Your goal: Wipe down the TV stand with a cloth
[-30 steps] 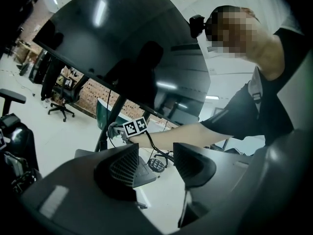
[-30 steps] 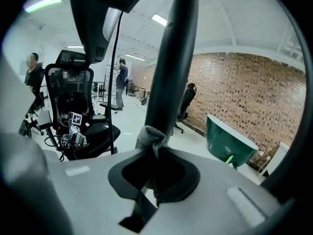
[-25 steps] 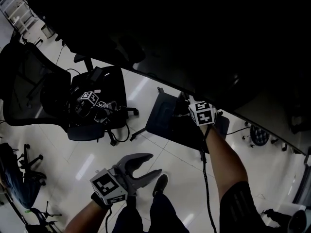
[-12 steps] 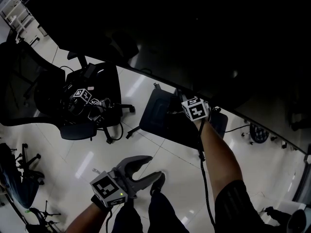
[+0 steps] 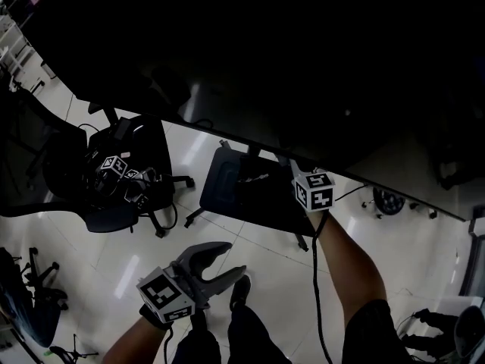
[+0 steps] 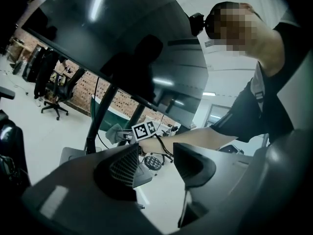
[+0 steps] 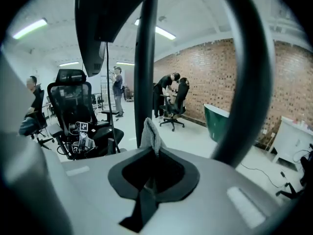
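Jaws of the left gripper apart at the near edge of the head view, nothing between them, only white floor beyond; held low, just beside a dark shoe; well apart from the TV stand.

Further out, right forearm stretched toward the stand; marker cube at its far end, just over the edge of the stand's dark base plate.

Right gripper clamped together on a grey cloth; cloth pinched at the tips and sticking up in a small peak, directly in front of the lower part of the stand's upright pole; touching the pole or not, cannot tell; seen from the left gripper view as a pale bundle ahead of the marker cube, near the stand's legs.

Above all this, large dark screen filling the upper part of the head view, faint reflections on its face.

Left of the stand, black office chair on the floor, apart from the base plate; seat loaded with cables and small gear bearing square markers.

Farthest back, in the right gripper view: brick wall; green tub at its foot; several people standing or bent over near another chair; ceiling strip lights on.
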Demonstrator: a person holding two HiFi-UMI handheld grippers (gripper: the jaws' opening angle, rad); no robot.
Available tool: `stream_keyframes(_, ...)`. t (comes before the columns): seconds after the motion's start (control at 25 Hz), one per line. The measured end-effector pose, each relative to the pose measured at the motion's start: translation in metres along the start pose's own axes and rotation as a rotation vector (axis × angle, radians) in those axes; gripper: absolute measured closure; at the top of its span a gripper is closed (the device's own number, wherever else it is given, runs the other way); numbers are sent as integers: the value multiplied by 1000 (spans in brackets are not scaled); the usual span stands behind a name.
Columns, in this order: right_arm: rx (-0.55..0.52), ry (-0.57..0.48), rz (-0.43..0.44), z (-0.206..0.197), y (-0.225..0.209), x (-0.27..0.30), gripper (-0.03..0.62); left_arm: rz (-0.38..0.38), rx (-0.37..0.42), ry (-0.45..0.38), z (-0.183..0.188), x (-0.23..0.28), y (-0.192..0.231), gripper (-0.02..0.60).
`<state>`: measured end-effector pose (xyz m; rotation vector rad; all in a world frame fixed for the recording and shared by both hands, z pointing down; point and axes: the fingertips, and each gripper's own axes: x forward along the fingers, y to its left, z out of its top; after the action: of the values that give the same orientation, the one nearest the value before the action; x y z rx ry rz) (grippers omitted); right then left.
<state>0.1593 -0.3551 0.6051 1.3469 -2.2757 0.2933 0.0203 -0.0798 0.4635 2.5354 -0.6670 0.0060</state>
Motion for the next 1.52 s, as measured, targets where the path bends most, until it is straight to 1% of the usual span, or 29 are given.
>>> stream_keyframes(0.16, 30, -29, -87, -4, -32, -62, 577, -60, 18, 10, 4, 6, -18, 339)
stream_keyframes(0.28, 64, -40, -159, 0, -63, -88, 577, -89, 26, 22, 2, 8, -32, 339)
stream_keyframes(0.44, 96, -57, -212, 14, -91, -96, 577, -103, 18, 33, -4, 11, -40, 339)
stream_keyframes(0.6, 113, -33, -253, 7, -111, -86, 577, -96, 13, 37, -7, 14, -38, 339)
stream_keyframes(0.88, 130, 17, -247, -20, -112, -59, 577, -65, -8, 32, -13, 17, -26, 339)
stream_keyframes(1.24, 102, 165, -209, -82, -101, -19, 577, -37, -31, 35, -23, 26, -10, 339)
stream_keyframes(1.52, 158, 245, -205, -116, -94, 9, 577, -13, -45, 42, -31, 23, 2, 339)
